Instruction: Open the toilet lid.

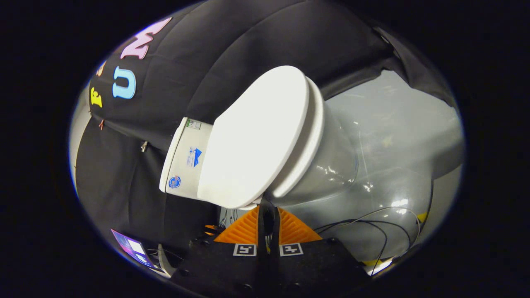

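The view is rolled, so the white toilet appears tipped on its side. Its white lid [252, 136] lies down flat on the seat [310, 132], above the glossy bowl [331, 169]. The tank [186, 157], with small stickers on it, stands behind the lid against the black cloth wall. My gripper [267, 209] is shut, the two fingers side by side with only a thin slit between them. The tips sit at the lid's side rim, right where lid and seat meet; I cannot tell whether they touch it. Nothing is held between the fingers.
The grey glossy floor [405, 136] spreads beyond the bowl. Thin black cables [372, 223] loop over it close to the toilet's base. A small lit screen [132, 248] lies by the cloth wall [124, 186] near the fingers' base.
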